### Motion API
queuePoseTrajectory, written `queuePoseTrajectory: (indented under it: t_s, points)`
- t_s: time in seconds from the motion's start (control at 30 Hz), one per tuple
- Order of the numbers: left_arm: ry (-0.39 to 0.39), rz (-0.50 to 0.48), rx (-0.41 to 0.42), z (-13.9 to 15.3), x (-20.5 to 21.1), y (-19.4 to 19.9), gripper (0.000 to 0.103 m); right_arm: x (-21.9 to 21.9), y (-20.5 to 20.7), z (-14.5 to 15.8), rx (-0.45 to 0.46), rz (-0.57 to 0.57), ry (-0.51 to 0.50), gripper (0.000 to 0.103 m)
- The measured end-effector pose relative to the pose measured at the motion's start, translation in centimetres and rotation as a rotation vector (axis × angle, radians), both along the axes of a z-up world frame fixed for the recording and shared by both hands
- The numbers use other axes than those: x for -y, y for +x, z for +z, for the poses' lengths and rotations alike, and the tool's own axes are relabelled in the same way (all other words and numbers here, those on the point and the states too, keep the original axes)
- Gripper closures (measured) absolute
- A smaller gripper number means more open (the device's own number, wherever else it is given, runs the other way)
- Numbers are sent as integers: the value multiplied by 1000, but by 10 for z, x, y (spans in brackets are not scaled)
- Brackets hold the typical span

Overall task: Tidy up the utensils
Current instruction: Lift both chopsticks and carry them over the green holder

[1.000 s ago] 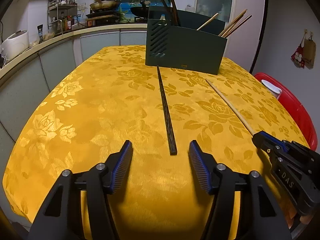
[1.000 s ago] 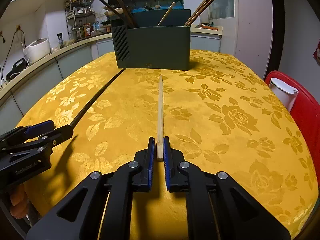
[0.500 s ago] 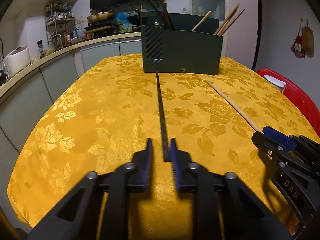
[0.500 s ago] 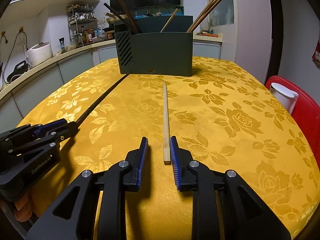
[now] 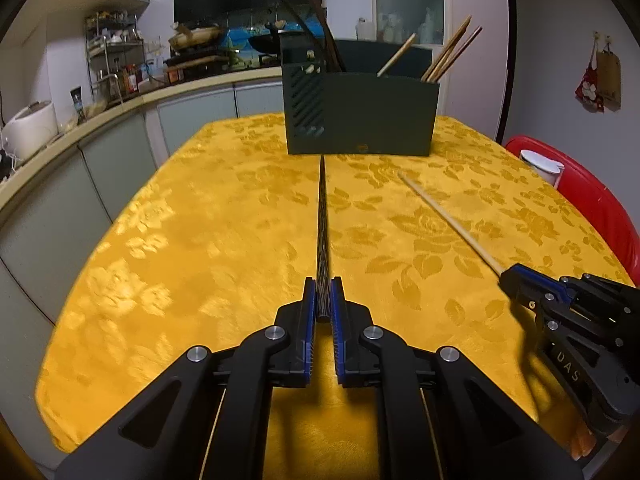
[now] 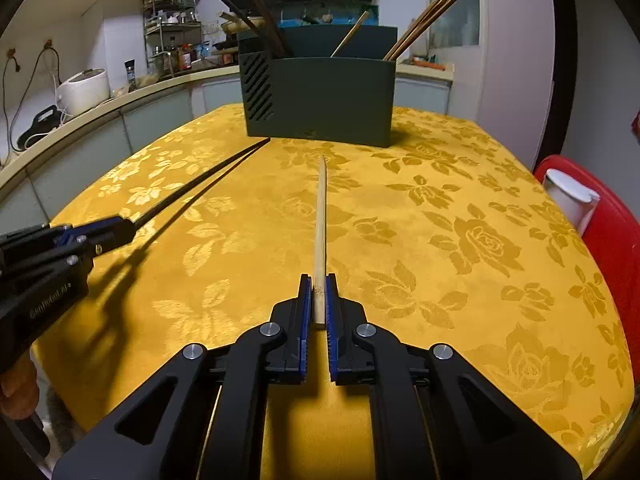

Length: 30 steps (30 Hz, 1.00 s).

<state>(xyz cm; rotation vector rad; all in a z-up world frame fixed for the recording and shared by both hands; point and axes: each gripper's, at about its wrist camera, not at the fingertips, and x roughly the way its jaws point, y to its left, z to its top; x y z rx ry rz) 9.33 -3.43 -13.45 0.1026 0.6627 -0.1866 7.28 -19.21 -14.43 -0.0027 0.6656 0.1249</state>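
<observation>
My left gripper (image 5: 323, 286) is shut on the near end of a dark chopstick (image 5: 322, 224), which points straight at the dark green utensil holder (image 5: 360, 120) and is lifted off the cloth; its shadow shows in the right wrist view (image 6: 200, 184). My right gripper (image 6: 318, 284) is shut on the near end of a pale wooden chopstick (image 6: 320, 208). The holder (image 6: 320, 102) stands at the far side of the table with dark chopsticks at its left and wooden ones at its right. Each gripper shows in the other's view: the right gripper (image 5: 516, 280), the left gripper (image 6: 116, 232).
The table has a yellow floral cloth (image 5: 200, 240). A red chair (image 6: 608, 232) with a white cup (image 6: 568, 196) on it stands at the right edge. A kitchen counter (image 5: 100, 120) with appliances runs behind on the left.
My left gripper went from wide open to shut on the dark chopstick and raised it. My right gripper opened slightly half a second ago and has shut again on the wooden chopstick.
</observation>
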Motion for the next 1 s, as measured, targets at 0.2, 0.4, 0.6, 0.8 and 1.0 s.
queuePoseTrajectory:
  t_s: [0.2,0.4,0.6,0.8,1.0]
  points:
    - [-21,-7,77,40,-10,-12,96,11,-17,44,109,10,42,96]
    - [-80,-25,138,80,-22,-18,96,24,-24,79,183,24,96,96]
    - [-116,-69,170,107,-24,-14,96,33,-22,104,216,39,160,96]
    - [-150,-109,164,123,-27,-1,96,37,-10,125,231,56,183,96]
    - [-145,-138,145,131,-27,14,96,43,16,139,191,55,189,96]
